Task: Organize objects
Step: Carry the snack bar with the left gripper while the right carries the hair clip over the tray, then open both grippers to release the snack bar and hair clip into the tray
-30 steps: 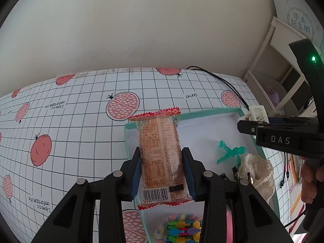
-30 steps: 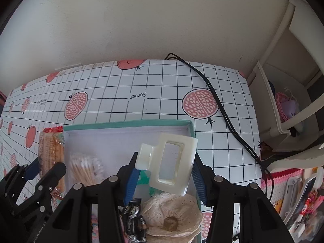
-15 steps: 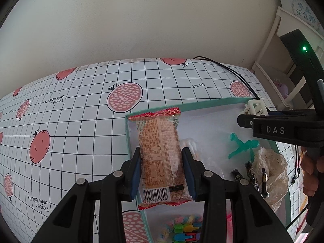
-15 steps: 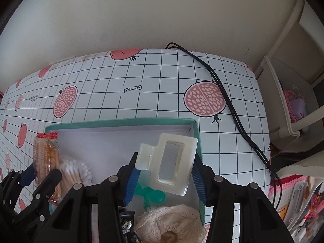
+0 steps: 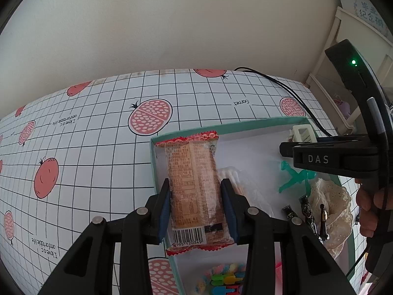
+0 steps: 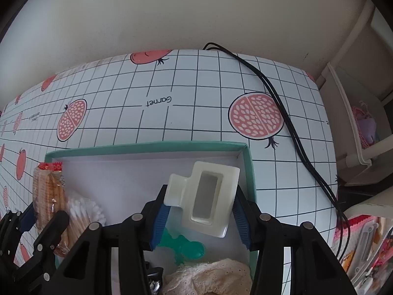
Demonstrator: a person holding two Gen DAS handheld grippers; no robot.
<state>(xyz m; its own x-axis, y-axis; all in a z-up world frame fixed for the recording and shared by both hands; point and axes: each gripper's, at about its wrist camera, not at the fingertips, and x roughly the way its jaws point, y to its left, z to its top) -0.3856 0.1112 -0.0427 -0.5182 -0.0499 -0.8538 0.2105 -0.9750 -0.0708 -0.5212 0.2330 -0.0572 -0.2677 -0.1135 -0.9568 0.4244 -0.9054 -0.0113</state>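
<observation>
The left gripper [image 5: 196, 209] is clamped on a biscuit packet [image 5: 194, 186], its blue pads pressing the packet's long sides near the barcode end, so the packet runs lengthwise away from the camera with its red crimped far edge over the far left corner of the teal box [image 5: 245, 124]. The packet is above the box's left wall, and whether it touches the floor of the box cannot be told. Just right of it inside the box lies a bag of cotton swabs [image 5: 235, 182], and farther right a green plastic figure [image 5: 294, 177], some dark hair clips [image 5: 307, 211] and a cream lace piece [image 5: 331, 201]; coloured pegs [image 5: 226, 282] show at the near edge. The right gripper [image 6: 200, 211] is closed on a cream claw clip [image 6: 206, 196] (its rectangular opening faces the camera), held tilted over the far right corner of the box [image 6: 250, 164], above the green figure [image 6: 186, 245] and the lace [image 6: 211, 275]. From this side the packet [image 6: 49, 191] and the swabs [image 6: 83, 211] sit at the box's left. The box rests on a bench [image 5: 86, 147] covered in a grid cloth printed with pomegranates, and a black cable [image 6: 282, 103] trails across it to the right, clear of the box.
</observation>
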